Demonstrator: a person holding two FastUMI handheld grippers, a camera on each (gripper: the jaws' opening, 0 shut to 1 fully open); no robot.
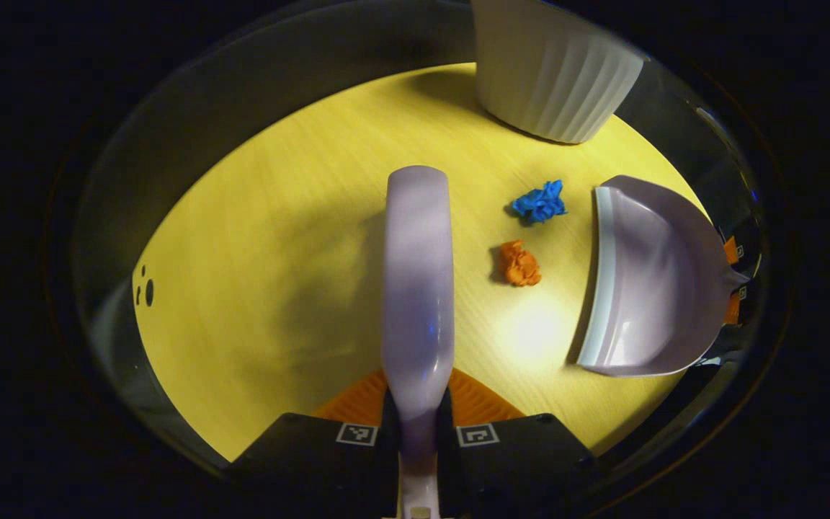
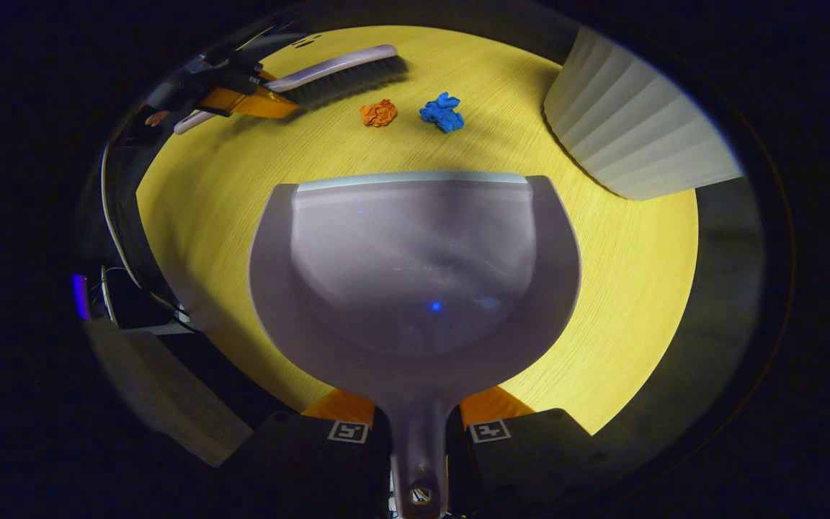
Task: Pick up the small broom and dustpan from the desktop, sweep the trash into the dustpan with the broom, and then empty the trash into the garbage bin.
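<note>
The left gripper (image 1: 417, 425) fingers clamp the broom (image 1: 417, 288) handle above the yellow surface (image 1: 256, 274); the right gripper (image 2: 417, 432) fingers clamp the dustpan (image 2: 415, 281) handle, facing orange trash (image 2: 378, 113) and blue trash (image 2: 442, 112) near the bin (image 2: 638, 137).

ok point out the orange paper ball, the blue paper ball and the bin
orange paper ball (image 1: 519, 264), left gripper view, its middle
blue paper ball (image 1: 541, 202), left gripper view, its middle
bin (image 1: 552, 72), left gripper view, ribbed side wall
</note>
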